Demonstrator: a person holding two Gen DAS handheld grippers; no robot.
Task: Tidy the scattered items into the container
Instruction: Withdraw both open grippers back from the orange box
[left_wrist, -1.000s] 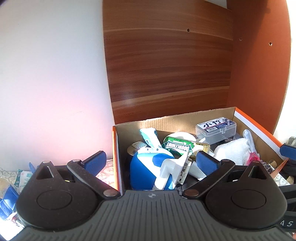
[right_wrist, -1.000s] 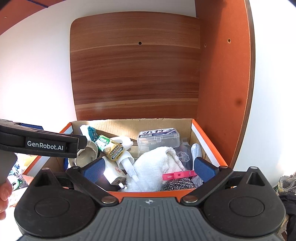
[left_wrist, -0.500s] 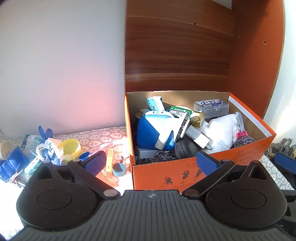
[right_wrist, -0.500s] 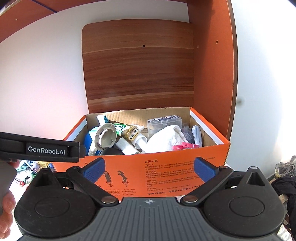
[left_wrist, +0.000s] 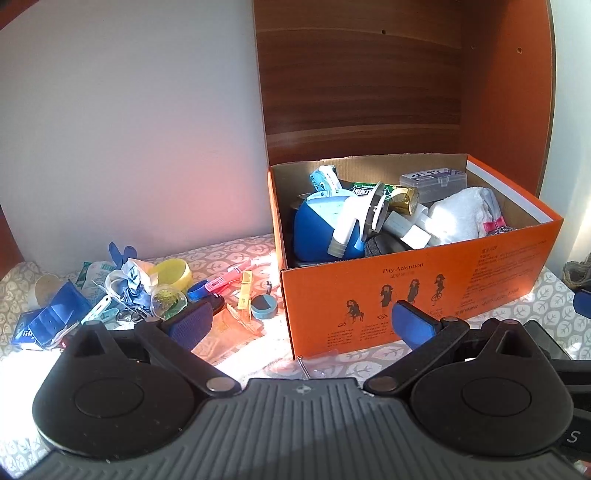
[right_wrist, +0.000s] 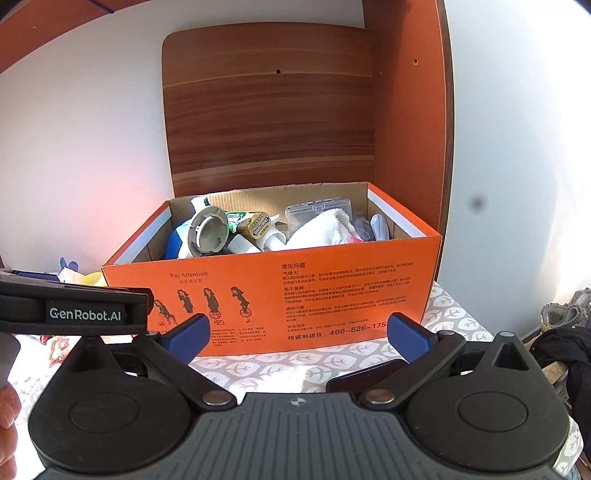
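An orange cardboard box (left_wrist: 424, 280) (right_wrist: 280, 291) stands on the leaf-patterned cloth, packed with a blue-and-white ball (left_wrist: 317, 225), a white towel (left_wrist: 458, 218) (right_wrist: 325, 229), a clear plastic case (left_wrist: 434, 181) and bottles. Scattered items lie left of the box: a yellow ring (left_wrist: 173, 271), a yellow clothespin (left_wrist: 244, 284), a pink clip (left_wrist: 225, 278), a round blue tape (left_wrist: 264, 307), blue gloves (left_wrist: 122, 254). My left gripper (left_wrist: 299, 323) is open and empty, in front of the box's left corner. My right gripper (right_wrist: 295, 332) is open and empty, facing the box's front.
A wooden board (right_wrist: 269, 110) stands behind the box, an orange side panel (left_wrist: 509, 85) to its right. A white wall is on the left. A dark phone-like slab (right_wrist: 365, 373) lies under the right gripper. Dark clothing (right_wrist: 565, 350) is at far right.
Both grippers have pulled back and away from above the box, so its front face and the scattered pile on the left come into view. Both stay open and empty.
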